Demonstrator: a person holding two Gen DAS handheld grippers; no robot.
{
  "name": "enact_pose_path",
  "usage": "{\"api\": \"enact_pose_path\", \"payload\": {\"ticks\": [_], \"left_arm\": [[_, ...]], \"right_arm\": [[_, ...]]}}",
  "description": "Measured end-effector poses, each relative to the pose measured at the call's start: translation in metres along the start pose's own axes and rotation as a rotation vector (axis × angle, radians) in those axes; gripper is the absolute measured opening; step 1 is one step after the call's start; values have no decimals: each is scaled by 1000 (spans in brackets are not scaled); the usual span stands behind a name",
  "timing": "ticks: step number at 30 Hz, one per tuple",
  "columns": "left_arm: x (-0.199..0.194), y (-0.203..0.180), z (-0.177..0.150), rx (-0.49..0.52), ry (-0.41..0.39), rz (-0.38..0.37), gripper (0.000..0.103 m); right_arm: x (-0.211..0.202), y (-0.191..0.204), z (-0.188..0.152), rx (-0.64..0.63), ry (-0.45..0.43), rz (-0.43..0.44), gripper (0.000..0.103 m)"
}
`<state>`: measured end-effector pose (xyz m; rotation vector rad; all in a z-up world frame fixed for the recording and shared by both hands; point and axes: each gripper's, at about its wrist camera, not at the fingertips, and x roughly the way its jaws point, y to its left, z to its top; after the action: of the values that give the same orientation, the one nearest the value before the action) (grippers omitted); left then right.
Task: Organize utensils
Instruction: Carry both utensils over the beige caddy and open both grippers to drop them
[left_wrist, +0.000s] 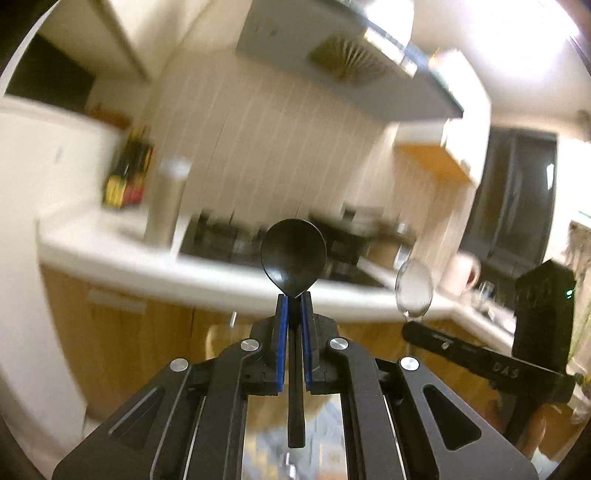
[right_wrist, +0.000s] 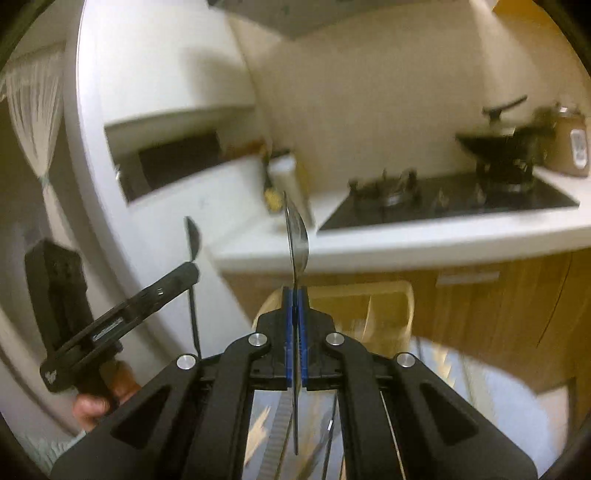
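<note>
My left gripper is shut on a black spoon, bowl up and facing the camera, handle running back between the blue pads. My right gripper is shut on a metal spoon, seen edge-on, bowl up. Both are held in the air in front of the kitchen counter. The right gripper with the metal spoon shows at the right of the left wrist view. The left gripper with the black spoon shows at the left of the right wrist view.
A white counter carries a black gas hob with a wok. Bottles and a white canister stand on the counter's left. Wooden cabinets lie below. A beige bin stands in front. A white fridge is at left.
</note>
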<state>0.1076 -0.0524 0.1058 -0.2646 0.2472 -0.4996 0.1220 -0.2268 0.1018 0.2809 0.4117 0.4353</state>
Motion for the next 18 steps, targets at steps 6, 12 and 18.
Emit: {"api": "enact_pose_path", "payload": {"ticks": [6,12,18], "left_arm": [[28,-3,10,38,-134,32,5],[67,10,-5,45,-116,97,5],[86,38,-21,-9,-97,132,5]], "right_arm": [[1,-29,29,50,-117,-75,2],[23,-50,43,65,-186,-191,2],[54,-58,36,49,-187,-275,2]]}}
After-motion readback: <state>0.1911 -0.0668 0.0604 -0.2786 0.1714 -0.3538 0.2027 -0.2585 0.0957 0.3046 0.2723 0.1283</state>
